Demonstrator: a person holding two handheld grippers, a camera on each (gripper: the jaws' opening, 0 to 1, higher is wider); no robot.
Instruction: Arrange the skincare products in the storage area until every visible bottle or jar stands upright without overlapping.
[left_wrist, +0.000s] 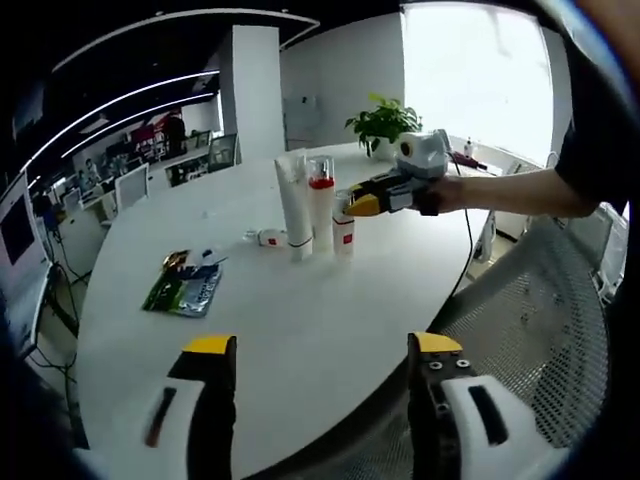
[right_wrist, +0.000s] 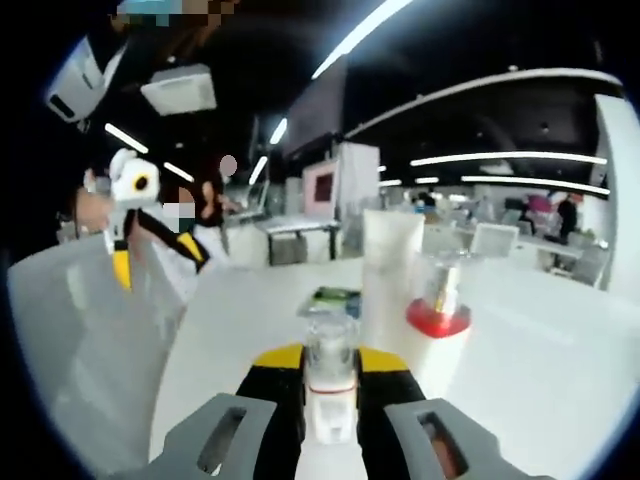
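Office, round white table (left_wrist: 300, 330) | right gripper (right_wrist: 330, 385) pinching small clear-capped white bottle (right_wrist: 331, 385), upright beside tall white tube (left_wrist: 294, 205) and red-collared pump bottle (left_wrist: 320, 205) | left gripper (left_wrist: 325, 400) spread, well apart | risk: sideways release could topple neighbours.

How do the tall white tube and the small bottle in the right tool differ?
The tall white tube stands free on the table; the small bottle is clamped by the right tool. The tube is plainly taller than the small bottle. The tube looks plain white; the small bottle has a clear cap and a red band. Both stand upright, close together beside a red-collared bottle.
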